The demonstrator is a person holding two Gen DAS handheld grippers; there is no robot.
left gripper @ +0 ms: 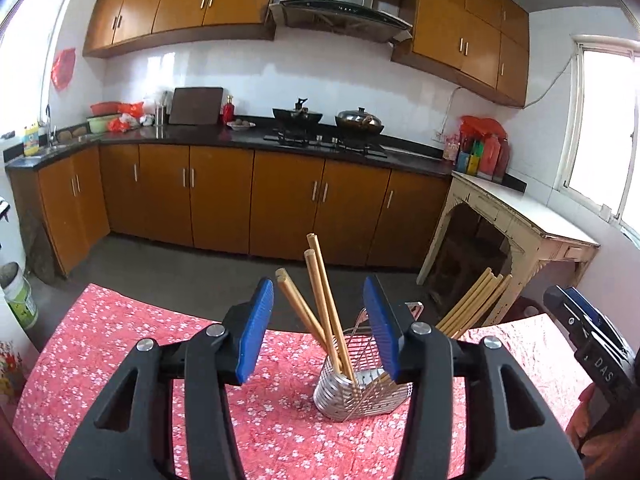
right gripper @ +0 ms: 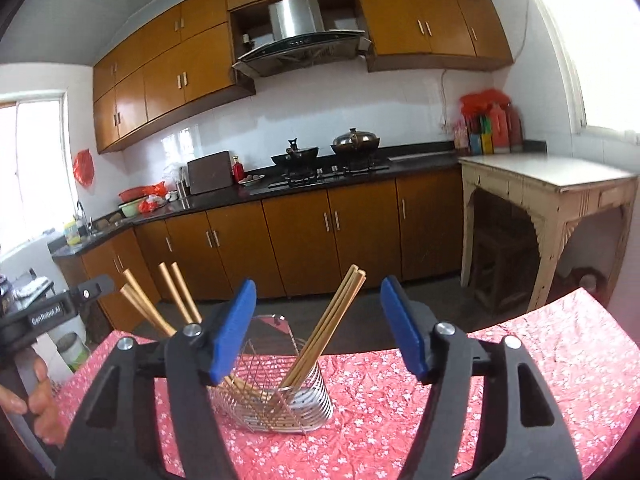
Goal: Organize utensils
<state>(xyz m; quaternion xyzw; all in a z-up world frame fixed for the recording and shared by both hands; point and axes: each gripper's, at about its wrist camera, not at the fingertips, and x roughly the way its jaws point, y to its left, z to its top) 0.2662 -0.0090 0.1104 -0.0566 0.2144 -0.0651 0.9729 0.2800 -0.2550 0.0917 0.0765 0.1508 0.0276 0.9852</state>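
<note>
A steel wire utensil holder [left gripper: 360, 394] stands on the table with the red floral cloth [left gripper: 120, 340]. Several wooden chopsticks [left gripper: 320, 292] stand in its left compartment and lean left; another bundle [left gripper: 476, 300] leans right. My left gripper [left gripper: 319, 330] is open and empty, just in front of the holder. In the right wrist view the holder [right gripper: 280, 404] holds one bundle of chopsticks [right gripper: 332, 320] leaning right and another [right gripper: 160, 300] leaning left. My right gripper [right gripper: 318, 328] is open and empty, in front of the holder. Each gripper shows at the edge of the other's view.
The table's far edge lies just behind the holder, with dark floor beyond. A kitchen counter [left gripper: 240, 136] with stove and pots runs along the back wall. A worn cream side table [left gripper: 520, 216] stands at the right. A bucket [left gripper: 20, 296] sits on the floor at left.
</note>
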